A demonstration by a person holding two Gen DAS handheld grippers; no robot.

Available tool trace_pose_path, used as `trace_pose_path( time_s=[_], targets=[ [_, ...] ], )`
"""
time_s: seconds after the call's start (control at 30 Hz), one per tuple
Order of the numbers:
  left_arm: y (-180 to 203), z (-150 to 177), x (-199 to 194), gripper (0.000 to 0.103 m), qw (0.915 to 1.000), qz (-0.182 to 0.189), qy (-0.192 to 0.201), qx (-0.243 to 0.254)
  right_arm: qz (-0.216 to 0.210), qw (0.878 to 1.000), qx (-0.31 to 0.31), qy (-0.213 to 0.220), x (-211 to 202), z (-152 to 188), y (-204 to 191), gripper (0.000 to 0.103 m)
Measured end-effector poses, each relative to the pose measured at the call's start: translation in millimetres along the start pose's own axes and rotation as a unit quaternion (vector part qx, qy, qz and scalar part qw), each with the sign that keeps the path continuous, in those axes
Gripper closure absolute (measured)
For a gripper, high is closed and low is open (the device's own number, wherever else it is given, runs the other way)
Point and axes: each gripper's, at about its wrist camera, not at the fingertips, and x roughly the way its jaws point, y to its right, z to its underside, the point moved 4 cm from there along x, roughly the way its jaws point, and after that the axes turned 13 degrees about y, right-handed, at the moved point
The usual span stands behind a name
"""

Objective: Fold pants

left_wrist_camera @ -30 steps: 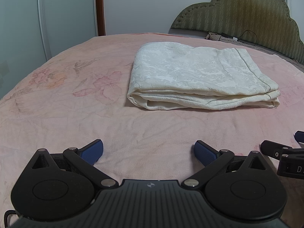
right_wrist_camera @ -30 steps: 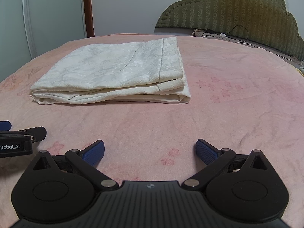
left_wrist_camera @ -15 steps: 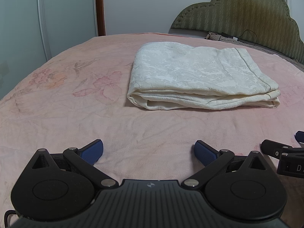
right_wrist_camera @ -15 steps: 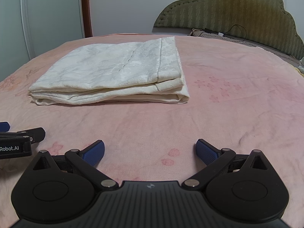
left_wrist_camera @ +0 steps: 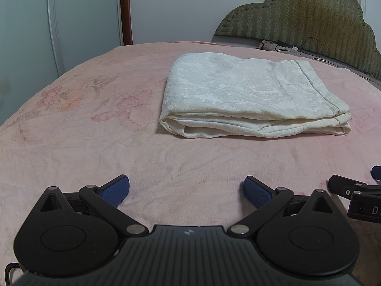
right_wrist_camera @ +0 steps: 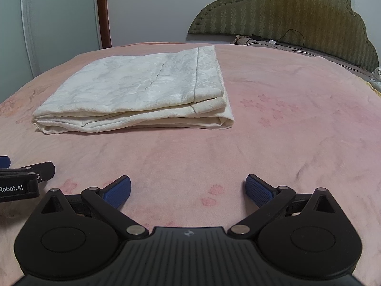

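While the pink bedspread (left_wrist_camera: 71,143) fills most of both views, the cream pants (left_wrist_camera: 250,95) lie on it already stacked in several neat layers, in the upper centre-right of the left wrist view and the upper centre-left of the right wrist view (right_wrist_camera: 142,90). I judge the folding itself done, or one last halving short of done. If another fold is wanted, I would need to reach forward and pinch the two near corners of the stack; otherwise nothing remains but to back off. My left gripper (left_wrist_camera: 187,190) sits low at the bottom of its frame, jaws spread wide with nothing between them, well short of the cloth. My right gripper (right_wrist_camera: 188,189) poses the same, jaws wide apart and empty, with the left one's tip showing at its lower left edge.
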Motion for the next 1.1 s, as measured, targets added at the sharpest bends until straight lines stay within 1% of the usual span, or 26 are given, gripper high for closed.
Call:
trace_pose_path(
  time_s=[0.9, 1.0, 1.1],
  targets=[
    [-1.0, -0.2, -1.0, 0.000, 1.0000, 0.004, 0.001, -0.001, 0.000, 1.000, 0.000, 0.000, 0.0, 0.0, 0.2, 0.000],
    [-5.3, -1.0, -3.5, 0.000, 0.9999, 0.007, 0.006, -0.013, 0.000, 1.000, 0.000, 0.000, 0.0, 0.0, 0.2, 0.000],
    [-17.0, -3.2, -12.9, 0.000, 0.9993, -0.007, 0.013, -0.035, -0.002, 1.000, 0.000, 0.000, -0.3, -0.2, 0.9, 0.000]
  ],
)
